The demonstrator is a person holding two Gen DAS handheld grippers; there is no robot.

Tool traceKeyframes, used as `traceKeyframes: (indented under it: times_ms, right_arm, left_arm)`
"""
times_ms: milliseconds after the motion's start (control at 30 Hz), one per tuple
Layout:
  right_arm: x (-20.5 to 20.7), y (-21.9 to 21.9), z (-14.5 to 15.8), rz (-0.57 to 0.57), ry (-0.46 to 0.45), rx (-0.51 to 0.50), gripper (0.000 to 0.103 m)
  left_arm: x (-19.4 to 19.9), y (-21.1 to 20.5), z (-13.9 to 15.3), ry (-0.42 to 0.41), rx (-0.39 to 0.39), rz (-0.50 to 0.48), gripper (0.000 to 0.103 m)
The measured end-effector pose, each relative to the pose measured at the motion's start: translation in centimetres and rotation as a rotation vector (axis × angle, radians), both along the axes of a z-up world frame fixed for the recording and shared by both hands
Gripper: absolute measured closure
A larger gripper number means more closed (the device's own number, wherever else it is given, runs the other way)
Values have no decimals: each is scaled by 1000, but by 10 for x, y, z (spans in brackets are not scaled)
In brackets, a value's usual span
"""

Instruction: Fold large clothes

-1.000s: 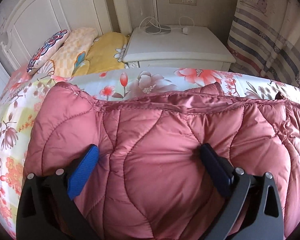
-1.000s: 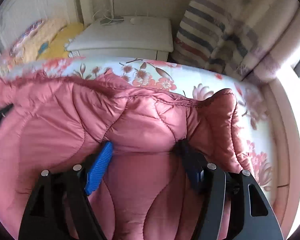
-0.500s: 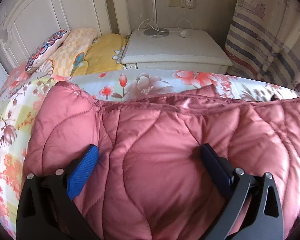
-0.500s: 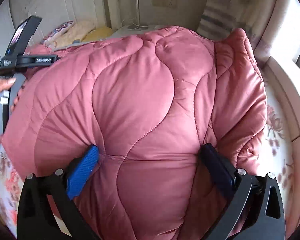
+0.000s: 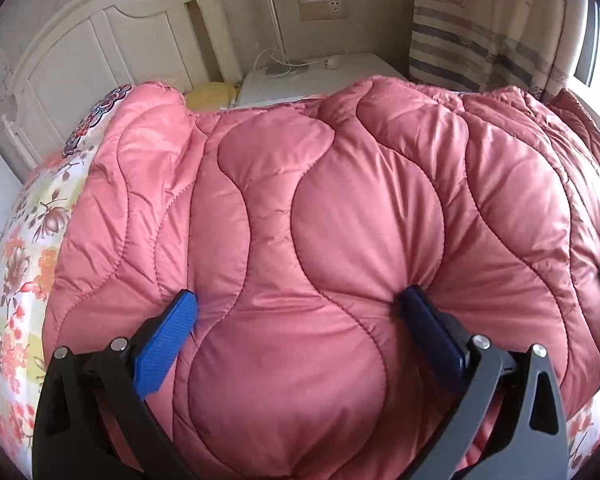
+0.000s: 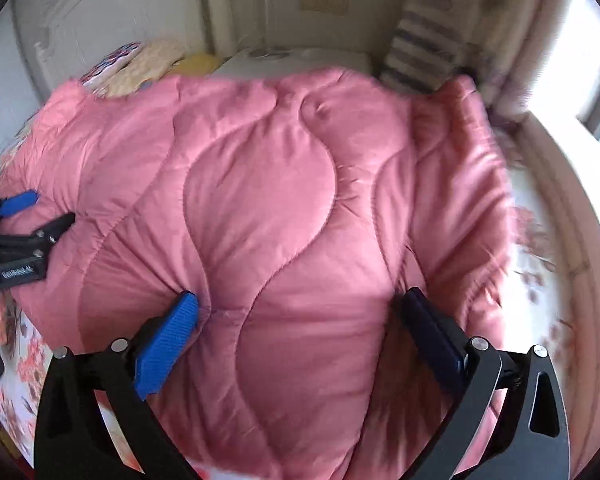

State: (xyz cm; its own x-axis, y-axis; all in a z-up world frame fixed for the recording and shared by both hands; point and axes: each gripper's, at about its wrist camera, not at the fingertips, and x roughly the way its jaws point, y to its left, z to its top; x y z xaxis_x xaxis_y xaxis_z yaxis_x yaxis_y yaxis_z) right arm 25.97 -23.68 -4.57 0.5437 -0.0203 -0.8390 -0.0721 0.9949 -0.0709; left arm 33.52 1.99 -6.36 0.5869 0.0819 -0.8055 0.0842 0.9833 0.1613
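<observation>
The puffy pink quilted down coat (image 5: 340,240) lies heaped on the floral-sheeted bed (image 5: 24,248), filling the centre of both wrist views, its long axis running from left to right across each frame. The left gripper (image 5: 300,316) has its jaws spread wide with a bulge of padding between the blue pads; whether they press it I cannot tell. The right gripper (image 6: 300,316) has just been opening its jaws, and they stand released, the coat's fabric swelling between them without being pinched. In the right view the left gripper shows at the left edge, at the coat's left end. The coat's right-hand flap, upper right of that frame, lies nearer the right gripper.
</observation>
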Motion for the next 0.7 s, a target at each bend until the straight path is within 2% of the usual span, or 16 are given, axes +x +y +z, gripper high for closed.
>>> traceKeyframes:
  times_ms: [67,133,233,267,400,467,533,600,667,700]
  right_arm:
    - [-13,21,14,68,-73,27,6]
    - [-13,36,13,84,-121,-19,6]
    - [8,39,-30,97,15,-61,4]
    - [11,37,-33,109,1,-57,4]
    - [17,36,-21,108,56,-56,5]
    - [20,41,1,98,26,-44,5]
    - [23,50,19,125,-27,-33,5]
    - [38,59,26,137,-53,-36,5]
    - [61,64,21,124,-53,-34,5]
    - [76,64,8,111,-15,-44,5]
  left_arm:
    - [2,1,0,7,-12,2,2]
    - [1,0,0,3,-13,-3,2]
    - [1,7,4,-4,-58,-8,2]
    - [0,11,9,-2,-74,-13,2]
    - [-14,26,38,-71,-76,-2,6]
    - [-9,35,44,-93,-47,35,5]
    - [3,49,33,-56,-16,101,5]
    - [7,64,21,-33,-36,144,2]
    - [6,71,15,-36,-32,159,2]
    - [6,72,13,-33,-34,159,2]
